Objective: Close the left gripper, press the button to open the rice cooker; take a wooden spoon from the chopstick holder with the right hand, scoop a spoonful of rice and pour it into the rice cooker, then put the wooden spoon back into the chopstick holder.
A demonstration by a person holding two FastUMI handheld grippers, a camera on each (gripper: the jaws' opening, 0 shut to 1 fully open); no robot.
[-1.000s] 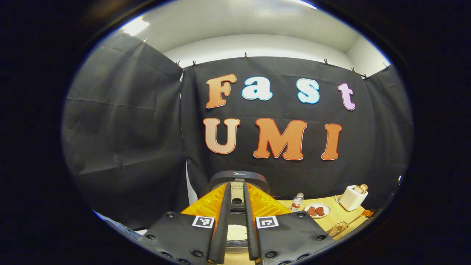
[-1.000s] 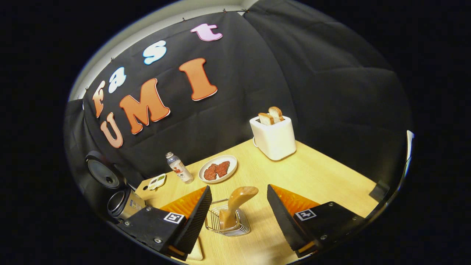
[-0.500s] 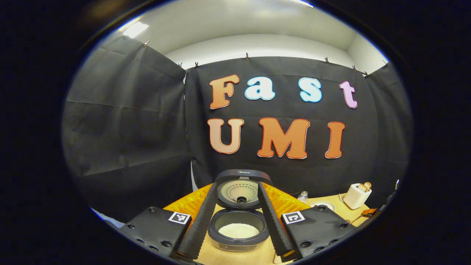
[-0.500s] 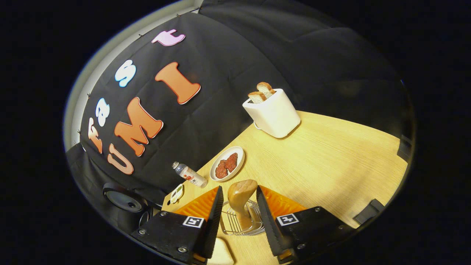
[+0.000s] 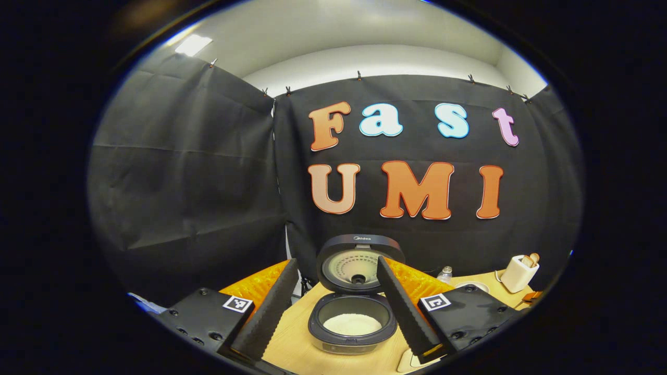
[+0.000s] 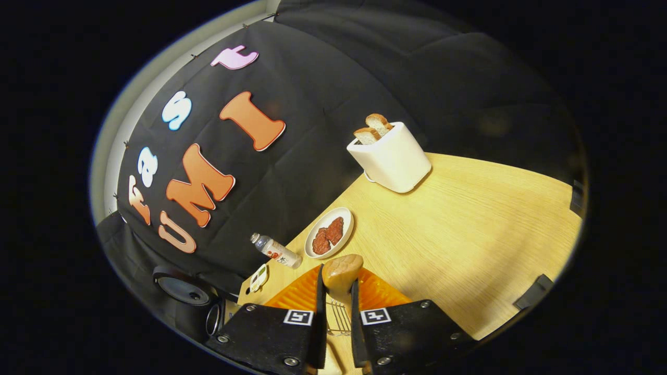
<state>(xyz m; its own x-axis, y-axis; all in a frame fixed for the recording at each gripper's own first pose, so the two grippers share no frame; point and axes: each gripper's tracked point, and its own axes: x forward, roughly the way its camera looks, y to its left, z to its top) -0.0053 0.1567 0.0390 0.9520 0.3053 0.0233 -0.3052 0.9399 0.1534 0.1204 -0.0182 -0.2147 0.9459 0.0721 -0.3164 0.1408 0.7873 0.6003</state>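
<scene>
**Spoon pinched at the holder; cooker open**

Black cloth walls enclose a pale wooden table (image 6: pixel 469 219) under a white ceiling.

1. Wooden spoon (image 6: pixel 341 271). Stands in the wire chopstick holder (image 6: pixel 337 317) at the near edge of the right gripper view, its rounded end poking up. The right gripper (image 6: pixel 336 304) has its two fingers pressed against the spoon's stem, one on each side, pinching it. Held low on the stem, probably so the spoon can be drawn straight up out of the wires.

2. Rice cooker (image 5: pixel 351 325). Seen in the left gripper view, sitting on the table toward its left end. Its lid (image 5: pixel 359 263) is tipped up and back, so the button step looks finished. White rice (image 5: pixel 351 324) lies in the pot bottom. In the right gripper view the cooker shows dimly at far left.

3. Left gripper (image 5: pixel 338 307). Fingers spread wide apart, empty, framing the open pot from the near side. It seems parked clear so the pot mouth is free for pouring.

4. Other goods, along the far wall in the right gripper view: small bottle (image 6: pixel 276 251), plate (image 6: pixel 329 239) with reddish pieces, white toaster (image 6: pixel 391 159) holding two slices of bread.

Judged stage: lifting the spoon comes next; scooping not yet begun.
</scene>
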